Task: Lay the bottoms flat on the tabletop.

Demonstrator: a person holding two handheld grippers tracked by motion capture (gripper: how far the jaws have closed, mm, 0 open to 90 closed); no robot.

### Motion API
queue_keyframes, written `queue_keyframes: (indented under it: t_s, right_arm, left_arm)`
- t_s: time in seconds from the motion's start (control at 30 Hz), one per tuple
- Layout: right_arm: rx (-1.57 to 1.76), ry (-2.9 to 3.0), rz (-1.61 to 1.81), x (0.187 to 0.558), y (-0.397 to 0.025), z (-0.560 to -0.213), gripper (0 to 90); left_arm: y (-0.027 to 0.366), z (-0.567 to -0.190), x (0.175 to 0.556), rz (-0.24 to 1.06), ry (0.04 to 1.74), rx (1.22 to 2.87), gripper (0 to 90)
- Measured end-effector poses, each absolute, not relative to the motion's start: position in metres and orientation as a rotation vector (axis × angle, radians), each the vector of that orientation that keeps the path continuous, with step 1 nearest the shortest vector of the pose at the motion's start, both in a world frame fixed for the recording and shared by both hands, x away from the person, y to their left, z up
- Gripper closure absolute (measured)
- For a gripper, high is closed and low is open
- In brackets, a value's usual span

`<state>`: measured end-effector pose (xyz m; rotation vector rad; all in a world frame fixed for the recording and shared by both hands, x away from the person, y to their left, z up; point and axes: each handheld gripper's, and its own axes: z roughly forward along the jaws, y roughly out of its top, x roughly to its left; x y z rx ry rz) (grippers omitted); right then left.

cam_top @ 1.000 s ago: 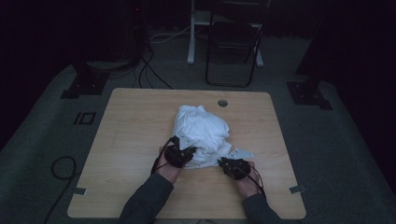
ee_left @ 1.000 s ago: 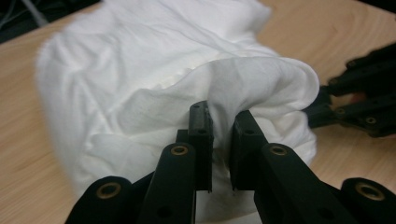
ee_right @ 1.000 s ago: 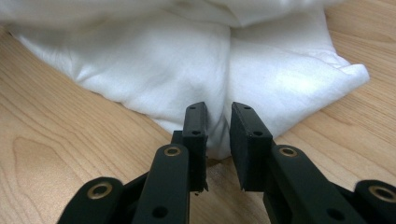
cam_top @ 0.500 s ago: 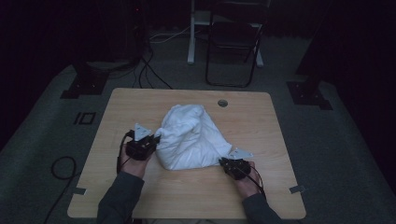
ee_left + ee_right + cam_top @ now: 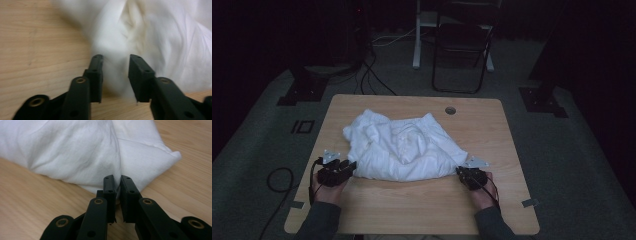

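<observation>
A crumpled white cloth (image 5: pixel 404 147) lies spread across the middle of the wooden table (image 5: pixel 412 210). My left gripper (image 5: pixel 348 166) sits at the cloth's near left edge. In the left gripper view its jaws (image 5: pixel 115 58) stand open, with blurred cloth (image 5: pixel 150 32) lying between and beyond them. My right gripper (image 5: pixel 460 172) is at the cloth's near right corner. In the right gripper view it (image 5: pixel 117 178) is shut on a thin fold at the edge of the cloth (image 5: pixel 75 150), which rests on the wood.
A round cable hole (image 5: pixel 450 110) sits near the table's far edge. A folding chair (image 5: pixel 462 45) and a white post stand behind the table. A cable (image 5: pixel 277 180) loops on the dark carpet at the left. Bare wood runs along the near edge.
My left gripper has moved left and toward the near edge, drawing the bunched cloth out wide and flat; its jaws now stand apart. The right gripper has stayed in place.
</observation>
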<state>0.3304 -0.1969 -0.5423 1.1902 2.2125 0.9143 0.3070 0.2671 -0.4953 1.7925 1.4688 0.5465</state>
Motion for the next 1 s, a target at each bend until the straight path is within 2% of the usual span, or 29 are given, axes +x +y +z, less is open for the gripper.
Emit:
queue_keyframes:
  t_s: [0.27,0.37,0.6,0.83,1.0]
  right_arm:
    - [1.228,2.199,0.902,0.331,-0.206,-0.539,83.3]
    - [1.217,2.183,0.950,0.329,-0.206,-0.530,74.2]
    - [1.163,2.197,1.021,0.333,-0.193,-0.515,65.1]
    - [1.125,2.217,1.056,0.354,-0.168,-0.508,57.7]
    - [1.152,2.246,1.058,0.375,-0.151,-0.507,45.7]
  left_arm:
    - [0.269,-0.488,0.309,0.556,1.461,1.774,54.9]
    - [0.257,-0.482,0.317,0.550,1.426,1.775,52.0]
    - [0.233,-0.474,0.330,0.528,1.370,1.809,46.9]
    - [0.211,-0.477,0.347,0.500,1.391,1.843,39.7]
    - [0.200,-0.486,0.361,0.449,1.418,1.862,31.1]
